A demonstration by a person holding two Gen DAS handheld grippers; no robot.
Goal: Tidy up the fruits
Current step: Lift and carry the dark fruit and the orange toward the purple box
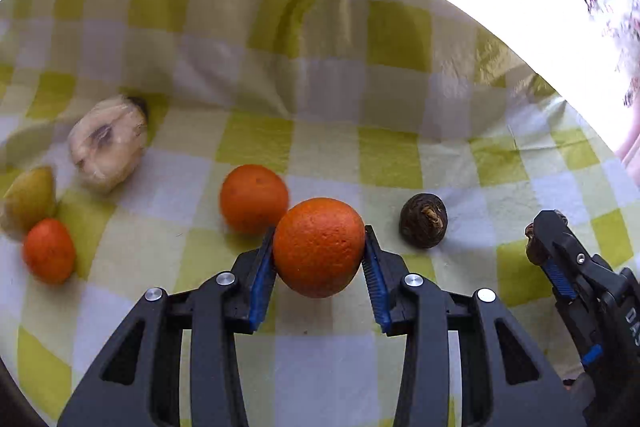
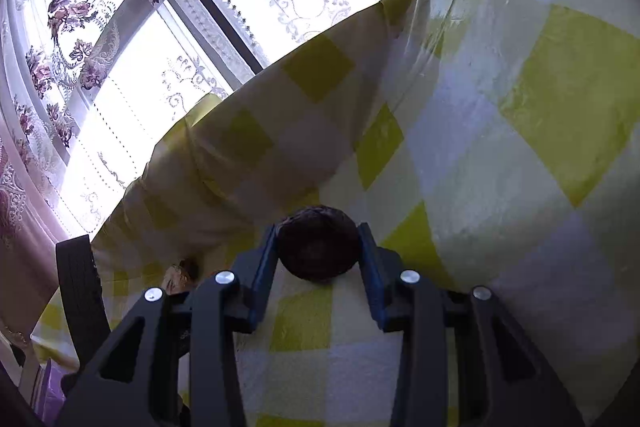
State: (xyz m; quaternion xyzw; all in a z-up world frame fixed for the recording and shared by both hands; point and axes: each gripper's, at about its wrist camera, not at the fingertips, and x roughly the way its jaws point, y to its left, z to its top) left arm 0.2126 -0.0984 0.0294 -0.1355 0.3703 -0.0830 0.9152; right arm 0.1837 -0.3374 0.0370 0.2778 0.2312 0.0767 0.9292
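Pick-up step: left tongs (image 1: 319, 247) clamped on orange (image 1: 319, 247); right tongs (image 2: 319, 247) clamped on dark round fruit (image 2: 319, 247). Next: carry each to its like, the orange beside the second orange (image 1: 253, 198).

orange (image 1: 318, 247) held; others loose on checked cloth (image 1: 320, 155).

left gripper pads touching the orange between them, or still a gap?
Touching. Left wrist view: both blue pads of the left gripper press the orange's sides, no gap.
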